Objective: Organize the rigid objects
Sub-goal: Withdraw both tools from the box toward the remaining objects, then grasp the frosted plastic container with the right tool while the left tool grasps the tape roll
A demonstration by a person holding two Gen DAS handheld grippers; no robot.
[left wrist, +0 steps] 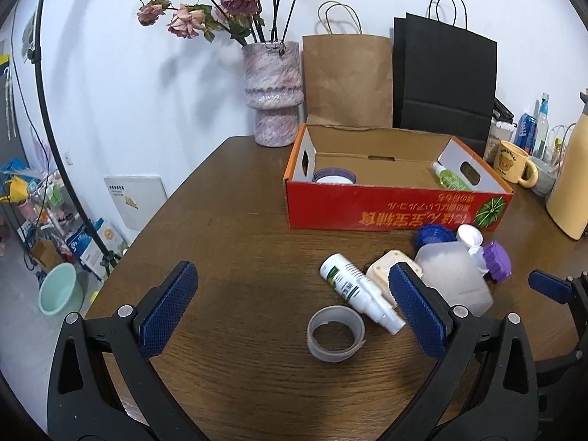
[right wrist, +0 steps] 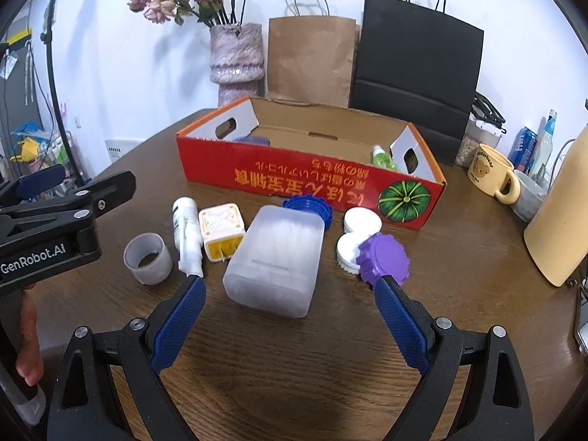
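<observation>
Currently both empty: left tongs [left wrist: 294, 301] gape over the grey ring [left wrist: 336, 333], right tongs [right wrist: 290, 303] gape around the frosted bottle [right wrist: 277, 259], red box [right wrist: 308, 183] beyond, likely the drop-off.

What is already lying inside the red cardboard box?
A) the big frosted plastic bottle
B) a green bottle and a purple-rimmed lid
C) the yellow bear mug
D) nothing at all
B: in the left wrist view, the green bottle lies at the right end of the red cardboard box and the purple-rimmed lid at its left end.
</observation>
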